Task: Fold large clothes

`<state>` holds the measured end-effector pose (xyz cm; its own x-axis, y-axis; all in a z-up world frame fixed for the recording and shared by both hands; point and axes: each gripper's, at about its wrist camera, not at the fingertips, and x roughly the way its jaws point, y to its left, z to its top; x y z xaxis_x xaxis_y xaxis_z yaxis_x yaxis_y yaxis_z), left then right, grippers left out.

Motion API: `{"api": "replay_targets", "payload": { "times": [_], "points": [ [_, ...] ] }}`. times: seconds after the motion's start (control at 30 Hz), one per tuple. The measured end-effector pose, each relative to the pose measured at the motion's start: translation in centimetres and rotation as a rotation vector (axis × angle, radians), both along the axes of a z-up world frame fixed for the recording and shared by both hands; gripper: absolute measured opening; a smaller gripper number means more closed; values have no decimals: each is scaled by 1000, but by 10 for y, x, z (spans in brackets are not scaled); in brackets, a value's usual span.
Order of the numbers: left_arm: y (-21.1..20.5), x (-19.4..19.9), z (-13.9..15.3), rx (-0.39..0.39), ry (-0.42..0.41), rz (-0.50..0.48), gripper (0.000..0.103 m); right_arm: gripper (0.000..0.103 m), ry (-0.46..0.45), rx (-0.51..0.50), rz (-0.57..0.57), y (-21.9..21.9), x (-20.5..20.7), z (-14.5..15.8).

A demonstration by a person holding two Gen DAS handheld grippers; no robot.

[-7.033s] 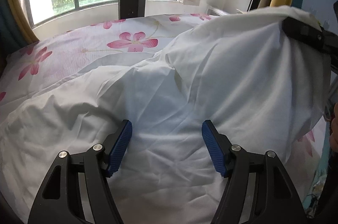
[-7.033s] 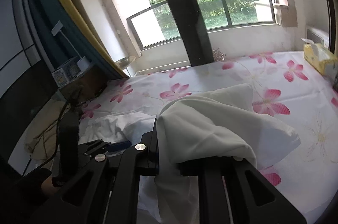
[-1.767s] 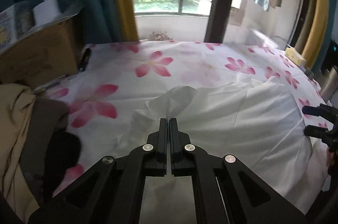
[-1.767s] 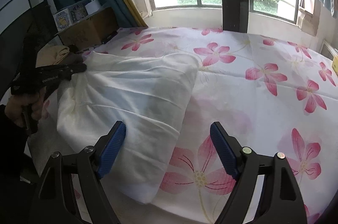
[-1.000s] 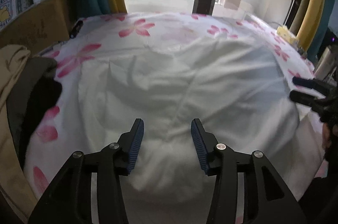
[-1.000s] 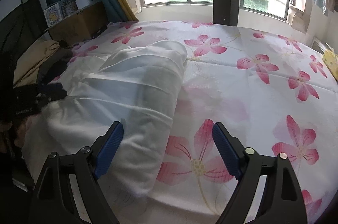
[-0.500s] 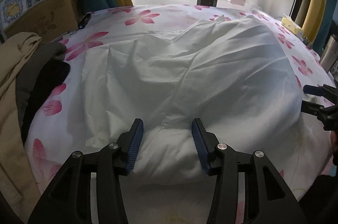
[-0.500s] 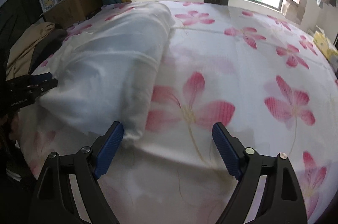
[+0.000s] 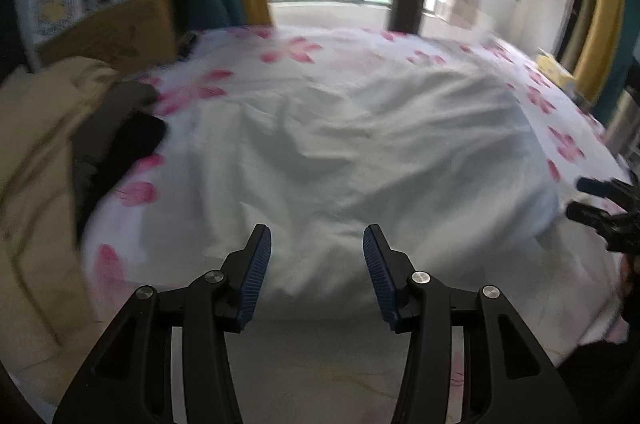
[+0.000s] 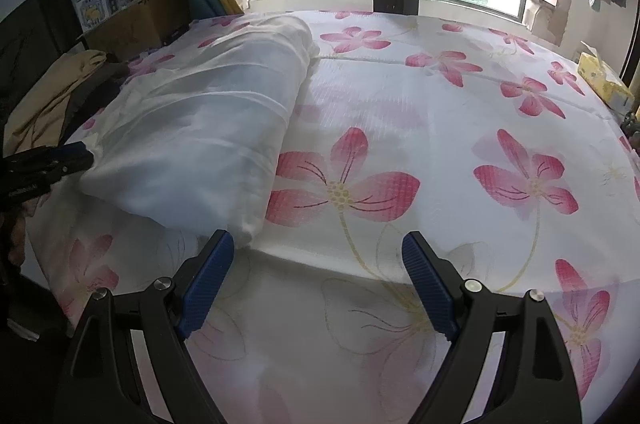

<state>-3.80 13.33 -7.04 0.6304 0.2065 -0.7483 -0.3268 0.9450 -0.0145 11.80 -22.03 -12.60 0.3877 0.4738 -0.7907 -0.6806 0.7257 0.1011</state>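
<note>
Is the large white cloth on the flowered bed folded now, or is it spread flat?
Folded. The large white cloth lies doubled in a thick bundle with a rounded fold edge, covering only part of the flowered bed sheet.

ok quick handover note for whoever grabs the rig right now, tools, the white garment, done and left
Left tool: open, empty, over the near edge of the white garment.
Right tool: open, empty, at the garment's near right corner.
Garment: lies folded over, puffy and creased, on the left part of the flowered bedsheet.
Done: at least one fold.
Left: likely flatten it and fold again.
</note>
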Motion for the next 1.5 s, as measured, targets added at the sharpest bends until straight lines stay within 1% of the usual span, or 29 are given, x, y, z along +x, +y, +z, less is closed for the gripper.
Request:
{"api": "replay_targets", "payload": {
  "times": [0.07,0.13,0.23,0.43,0.53,0.7,0.8,0.87,0.93,1.13,1.3,1.4,1.5],
  "points": [
    [5,-3,7,6,-24,27,52,86,-2,6,1,-1,1,2],
    [15,-5,14,-18,-60,55,56,86,-2,18,6,0,2,4],
    [31,-6,20,-50,-91,97,57,86,-8,27,12,-1,4,8],
    [59,0,20,-79,-90,134,58,86,-17,37,-5,-3,13,16],
    [72,6,15,-149,-94,124,64,86,-24,43,-14,-2,20,20],
    [82,25,-3,-200,-57,89,66,86,-49,61,-24,1,31,31],
    [88,36,-20,-234,-18,83,67,86,-69,76,-17,6,37,39],
    [92,41,-28,-263,-18,73,68,86,-81,82,-8,11,40,44],
    [94,43,-30,-277,-43,57,71,86,-87,86,1,16,44,46],
    [99,54,-31,-346,-69,5,80,86,-75,89,28,33,55,43],
    [95,62,-32,-338,-56,-25,80,86,-63,91,61,51,62,37],
    [93,66,-31,-366,-56,-35,80,86,-51,91,71,58,67,32],
    [88,74,-32,-424,-57,-88,81,86,-37,87,80,65,72,26]
  ]
}}
